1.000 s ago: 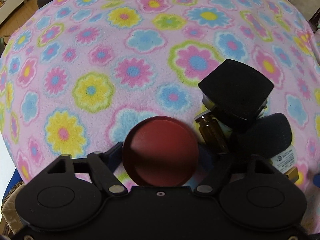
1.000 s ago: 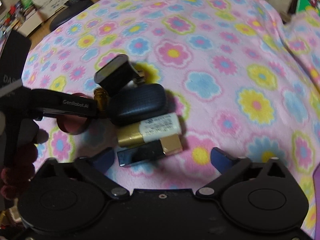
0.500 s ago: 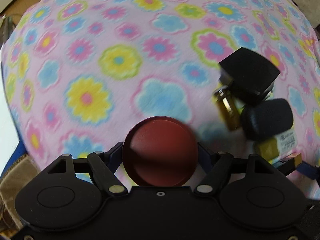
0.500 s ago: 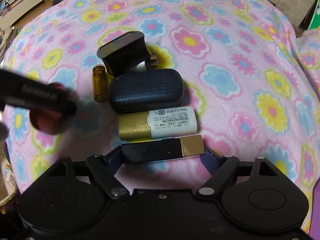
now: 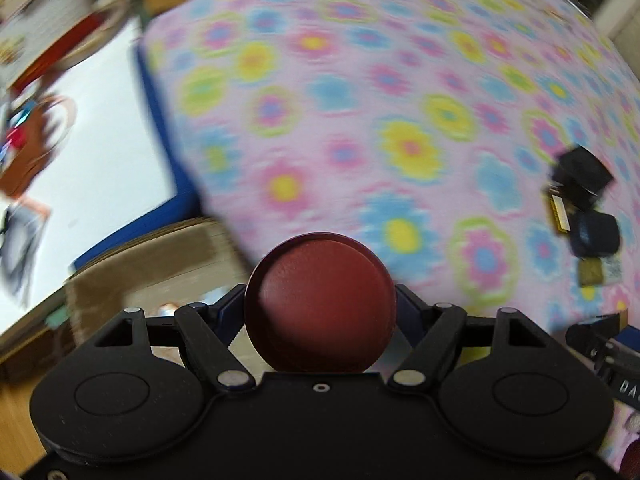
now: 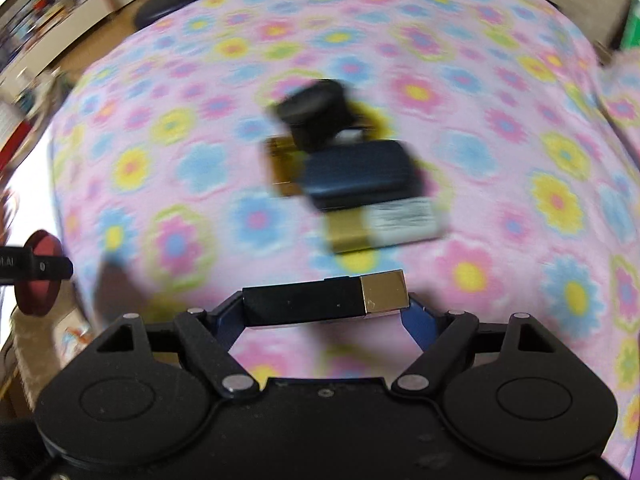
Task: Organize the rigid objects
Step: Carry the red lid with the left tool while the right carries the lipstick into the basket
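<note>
A lived-in home room, likely a bedroom or living room. A soft pink fleece blanket printed with yellow, blue and green flowers point(image 6: 500, 60) covers a bed-like surface, with wooden flooring point(image 6: 96, 28) beyond it. Blurred white shelving crammed with colourful items point(image 6: 48, 12) stands along the far left, beside a dark round stool point(image 6: 172, 6).

Both grippers: matte black housing, two round caps at lower frame, silver pivot screws on black linkage arms, blue fingers point(image 6: 416, 316). Left gripper point(image 5: 320, 304) identical; white lettering at its side.
</note>
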Demonstrator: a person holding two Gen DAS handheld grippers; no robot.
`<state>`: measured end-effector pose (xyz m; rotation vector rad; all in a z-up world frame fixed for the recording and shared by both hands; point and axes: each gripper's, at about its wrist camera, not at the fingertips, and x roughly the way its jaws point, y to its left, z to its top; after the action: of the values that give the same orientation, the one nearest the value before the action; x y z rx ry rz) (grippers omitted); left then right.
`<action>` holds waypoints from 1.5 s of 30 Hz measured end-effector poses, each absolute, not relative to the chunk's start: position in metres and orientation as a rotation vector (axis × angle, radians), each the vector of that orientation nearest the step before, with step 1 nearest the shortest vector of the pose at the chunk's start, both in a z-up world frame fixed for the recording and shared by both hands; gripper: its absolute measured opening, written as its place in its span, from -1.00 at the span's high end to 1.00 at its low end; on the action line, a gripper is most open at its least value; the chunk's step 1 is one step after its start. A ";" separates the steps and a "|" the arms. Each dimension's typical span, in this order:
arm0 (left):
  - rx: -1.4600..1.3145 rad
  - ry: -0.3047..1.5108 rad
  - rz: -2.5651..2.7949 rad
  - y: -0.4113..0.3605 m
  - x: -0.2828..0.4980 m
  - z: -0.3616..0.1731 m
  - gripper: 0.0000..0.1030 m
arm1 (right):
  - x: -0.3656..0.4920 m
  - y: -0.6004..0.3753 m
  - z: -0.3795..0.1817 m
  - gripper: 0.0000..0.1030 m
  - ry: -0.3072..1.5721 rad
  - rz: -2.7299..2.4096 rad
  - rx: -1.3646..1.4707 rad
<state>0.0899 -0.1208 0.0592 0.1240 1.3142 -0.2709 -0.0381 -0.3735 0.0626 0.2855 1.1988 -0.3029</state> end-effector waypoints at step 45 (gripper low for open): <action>-0.144 1.488 0.098 0.067 0.122 -0.021 -0.56 | 0.074 -0.093 -0.005 -0.74 1.392 0.082 0.093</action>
<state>0.1220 0.0666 -0.0208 -0.1435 1.4876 0.0981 0.0738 -0.0931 -0.0051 0.0935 1.3922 0.0821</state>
